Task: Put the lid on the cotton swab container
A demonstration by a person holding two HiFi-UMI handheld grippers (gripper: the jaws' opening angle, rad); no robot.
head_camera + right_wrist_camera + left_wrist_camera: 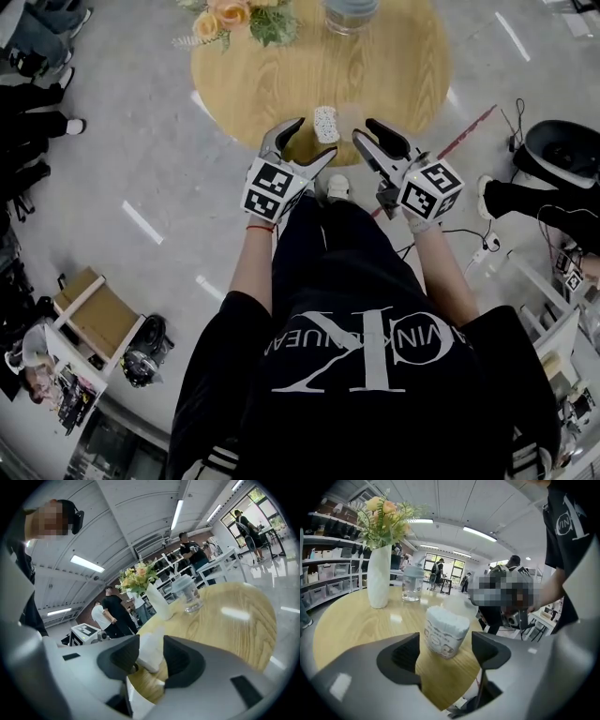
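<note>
While the lid waits: cotton swab container (pixel 326 124) stands open at centre frame in the head view, close to the near edge of the round wooden worktop (pixel 394 66), its swabs bulging above the rim
Left tongs (pixel 316 138): spread wide to either side of the container, clear of it, nothing held
Right tongs (pixel 364 129): closed on a pale, translucent piece, apparently the lid (pixel 151 651), just right of the container and not yet over it
Tipping risk: with the container unheld, an off-centre push from the lid could topple it or shove it off the nearby edge
Snagging risk: the heaped swabs could catch the lid's rim and leave it cocked
Slip risk: the thin lid, pinched on two sides only, could twist or pop free under pressure
</note>
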